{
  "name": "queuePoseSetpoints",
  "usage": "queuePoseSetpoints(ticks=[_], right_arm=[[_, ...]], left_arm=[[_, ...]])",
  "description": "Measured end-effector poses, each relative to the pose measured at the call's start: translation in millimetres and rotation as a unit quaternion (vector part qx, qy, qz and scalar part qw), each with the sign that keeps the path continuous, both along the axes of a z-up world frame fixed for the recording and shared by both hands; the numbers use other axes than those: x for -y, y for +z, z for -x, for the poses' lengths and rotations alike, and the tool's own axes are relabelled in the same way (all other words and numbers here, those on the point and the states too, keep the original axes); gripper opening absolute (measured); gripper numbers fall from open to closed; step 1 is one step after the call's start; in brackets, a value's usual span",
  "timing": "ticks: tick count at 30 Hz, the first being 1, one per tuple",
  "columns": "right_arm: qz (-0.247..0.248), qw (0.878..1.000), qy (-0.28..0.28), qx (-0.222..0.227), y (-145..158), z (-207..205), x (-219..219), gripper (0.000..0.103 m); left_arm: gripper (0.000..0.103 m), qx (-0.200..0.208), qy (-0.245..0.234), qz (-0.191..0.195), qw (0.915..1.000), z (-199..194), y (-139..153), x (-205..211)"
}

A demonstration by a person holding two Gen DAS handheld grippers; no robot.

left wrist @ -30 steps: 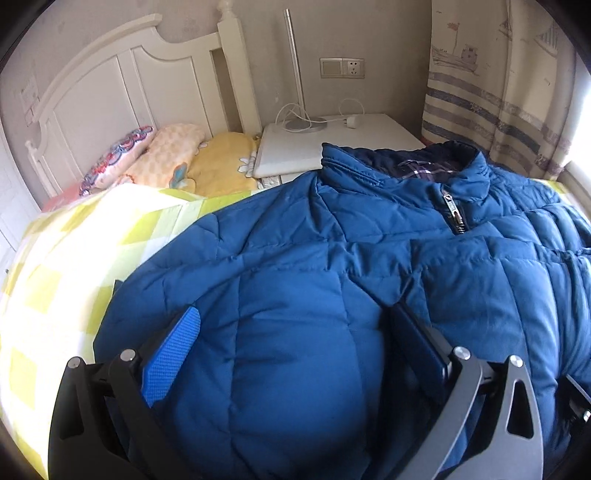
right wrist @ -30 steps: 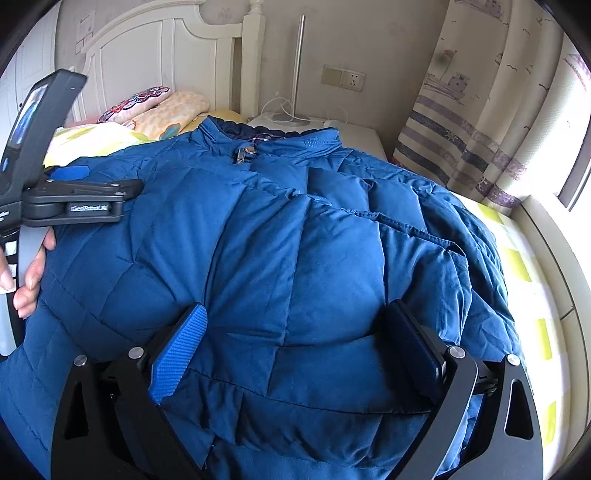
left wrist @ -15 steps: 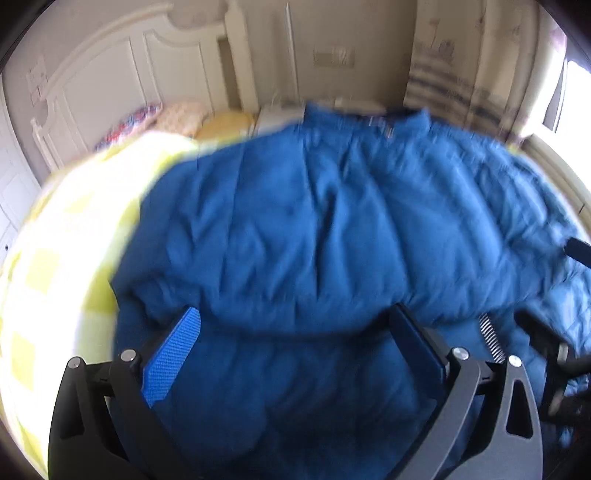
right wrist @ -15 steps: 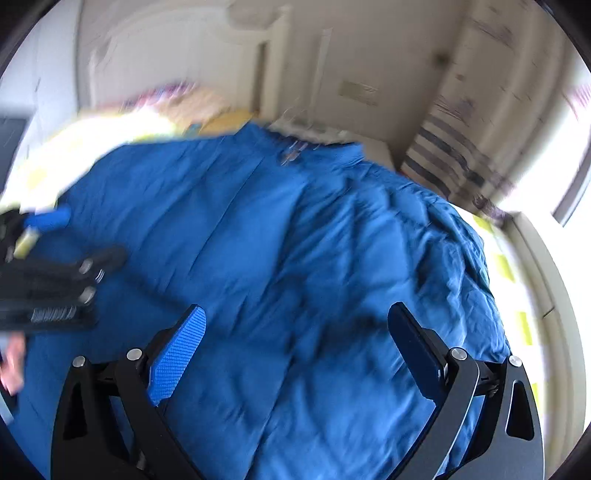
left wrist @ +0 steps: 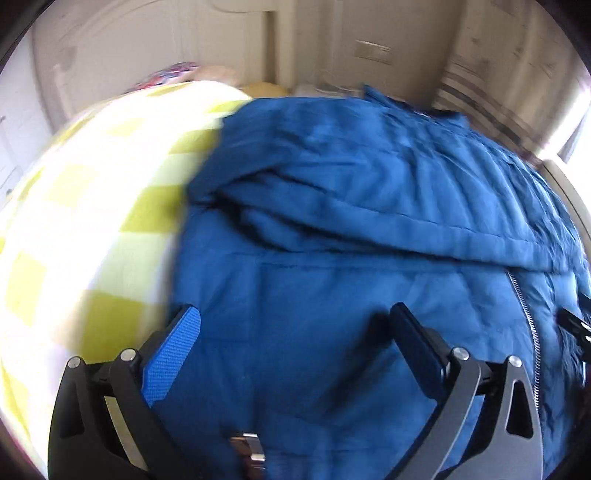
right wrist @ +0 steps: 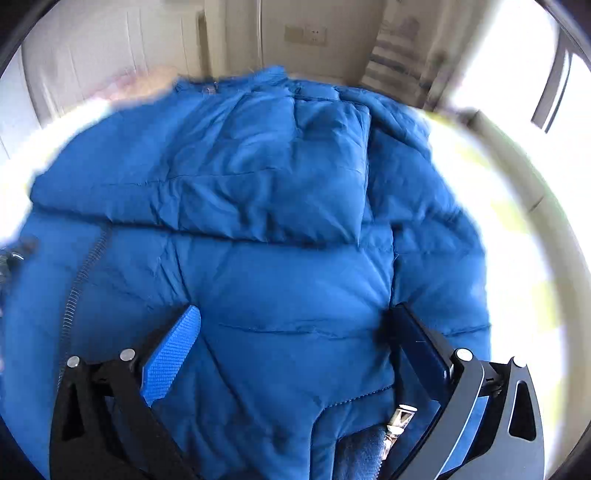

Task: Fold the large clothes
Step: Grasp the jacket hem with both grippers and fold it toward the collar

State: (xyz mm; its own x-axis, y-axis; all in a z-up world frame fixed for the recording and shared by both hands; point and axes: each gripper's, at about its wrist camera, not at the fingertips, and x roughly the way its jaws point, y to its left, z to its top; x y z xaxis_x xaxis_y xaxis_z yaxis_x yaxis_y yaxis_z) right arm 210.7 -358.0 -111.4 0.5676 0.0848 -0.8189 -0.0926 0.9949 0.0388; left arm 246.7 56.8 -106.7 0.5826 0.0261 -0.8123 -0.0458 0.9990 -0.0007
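A large blue puffer jacket (left wrist: 351, 229) lies spread on the bed, with its sleeves folded across the chest and the zipper (left wrist: 524, 306) running down the front. It also fills the right wrist view (right wrist: 280, 229). My left gripper (left wrist: 295, 332) is open, low over the jacket's lower left part. My right gripper (right wrist: 295, 332) is open over the jacket's lower right part, near the hem and a metal zipper end (right wrist: 400, 417). Neither holds fabric. Both views are motion-blurred.
A yellow and white checked bedsheet (left wrist: 92, 229) lies to the left of the jacket. Pillows (left wrist: 184, 74) and a white headboard (left wrist: 166, 33) stand at the far end. A striped curtain (left wrist: 491, 92) and a bright window (right wrist: 517, 48) are on the right.
Both grippers have pulled back toward the jacket's hem and tilted down. More of the lower jacket and the zipper shows now. Both stay open.
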Motion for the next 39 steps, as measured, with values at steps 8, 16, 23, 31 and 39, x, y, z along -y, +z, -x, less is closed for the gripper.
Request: queuePoseSetpoints(ticks=[8, 16, 23, 31, 39], right_arm=[[0.017, 0.998, 0.003, 0.057, 22.9, 35.2, -19.4, 0.098], [0.064, 0.994, 0.084, 0.022, -1.1, 47.4, -67.1, 0.098], [0.036, 0.995, -0.086, 0.046, 21.4, 55.4, 24.4, 0.098], [0.009, 0.993, -0.103, 0.052, 28.3, 78.1, 44.6, 0.098], [0.053, 0.991, 0.096, 0.078, 39.7, 155.0, -53.9, 0.098]], left_arm=[[0.101, 0.048, -0.018, -0.024, 0.9984, 29.1, 18.5, 37.5], [0.101, 0.018, -0.108, -0.048, 0.9928, 41.8, -1.1, 85.6], [0.1, 0.024, 0.035, 0.03, 0.9987, 39.8, 6.1, -6.3], [0.1, 0.048, 0.029, 0.008, 0.9984, 56.1, 17.3, -0.2], [0.101, 0.043, -0.146, -0.077, 0.9853, 124.5, 9.0, 94.9]])
